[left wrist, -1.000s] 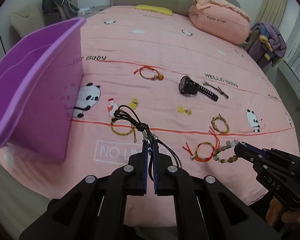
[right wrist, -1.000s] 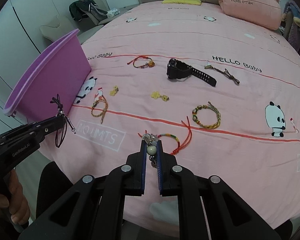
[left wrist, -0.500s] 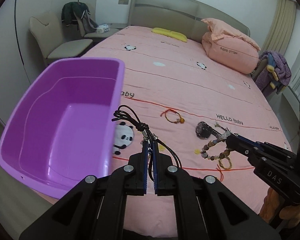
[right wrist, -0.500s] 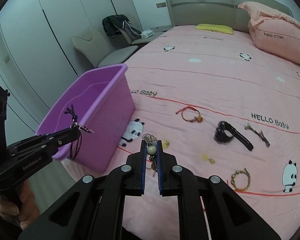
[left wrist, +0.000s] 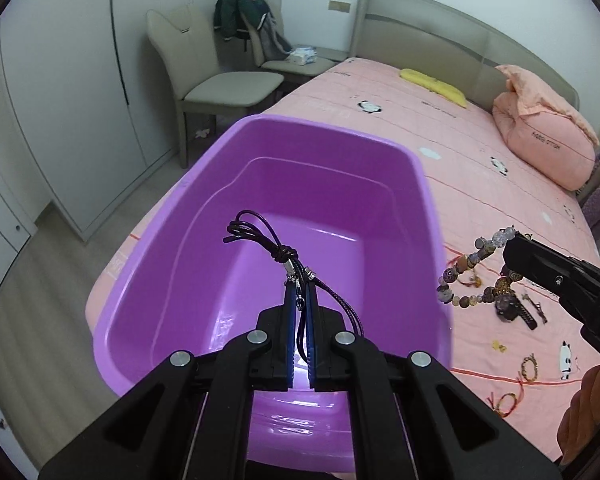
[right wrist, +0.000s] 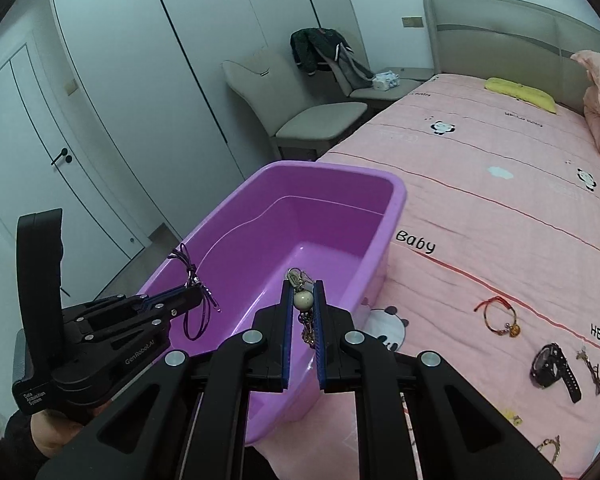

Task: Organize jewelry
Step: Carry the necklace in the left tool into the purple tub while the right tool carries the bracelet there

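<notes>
My left gripper is shut on a black cord necklace, held above the inside of the purple tub. The same left gripper shows in the right wrist view with the cord necklace dangling over the purple tub. My right gripper is shut on a beaded bracelet, over the tub's near right wall. In the left wrist view the beaded bracelet hangs from the right gripper, just right of the tub.
On the pink bedspread lie a black watch, a red cord bracelet, and several small bracelets. Beige chairs with a dark jacket stand beyond the tub. A peach pillow sits by the headboard.
Both grippers rose and swung left from the jewelry on the bedspread to the tub, each carrying its piece. The tub's inside now fills the middle of both views.
</notes>
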{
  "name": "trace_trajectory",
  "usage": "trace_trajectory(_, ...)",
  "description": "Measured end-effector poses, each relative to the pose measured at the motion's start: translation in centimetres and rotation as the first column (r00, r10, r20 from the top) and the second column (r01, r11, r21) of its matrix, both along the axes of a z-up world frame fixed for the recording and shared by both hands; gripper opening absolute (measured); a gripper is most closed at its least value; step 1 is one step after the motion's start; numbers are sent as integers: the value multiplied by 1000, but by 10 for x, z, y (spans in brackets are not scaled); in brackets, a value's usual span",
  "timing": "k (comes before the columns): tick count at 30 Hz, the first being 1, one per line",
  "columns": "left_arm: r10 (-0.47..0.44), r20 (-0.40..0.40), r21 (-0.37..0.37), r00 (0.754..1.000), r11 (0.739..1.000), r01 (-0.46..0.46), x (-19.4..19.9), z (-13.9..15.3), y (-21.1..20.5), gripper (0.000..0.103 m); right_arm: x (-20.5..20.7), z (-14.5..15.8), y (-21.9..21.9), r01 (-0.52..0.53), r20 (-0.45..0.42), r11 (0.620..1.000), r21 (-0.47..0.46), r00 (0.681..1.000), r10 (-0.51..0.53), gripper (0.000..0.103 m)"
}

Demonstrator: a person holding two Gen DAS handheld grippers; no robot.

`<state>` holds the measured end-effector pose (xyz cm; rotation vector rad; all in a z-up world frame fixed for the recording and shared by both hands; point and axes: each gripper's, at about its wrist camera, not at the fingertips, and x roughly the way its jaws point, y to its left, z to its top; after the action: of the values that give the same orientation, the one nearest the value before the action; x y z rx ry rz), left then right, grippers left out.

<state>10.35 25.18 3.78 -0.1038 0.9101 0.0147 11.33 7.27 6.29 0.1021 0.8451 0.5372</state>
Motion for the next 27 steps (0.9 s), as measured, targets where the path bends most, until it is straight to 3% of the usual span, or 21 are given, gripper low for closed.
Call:
trace_trajectory(12, 53, -123, -7, 991, 998, -55, 22, -45, 28, 5, 23, -42, 66, -92, -131, 989, -111, 988, 78, 9)
trace_trajectory(25, 96, -187, 36, 978, 995, -91, 32, -68, 30, 6, 30, -68, 74, -81, -178, 975, -207, 983, 44, 10)
trace_trajectory(26, 100, -187, 50, 977, 994, -93, 32, -68, 30, 7, 31, -68, 74, -79, -182, 974, -212, 983, 40, 10)
trace_trajectory(27, 106, -188, 68, 976, 993, -95, 31, -68, 29, 15, 31, -69, 73, -79, -192, 974, -214, 981, 38, 10)
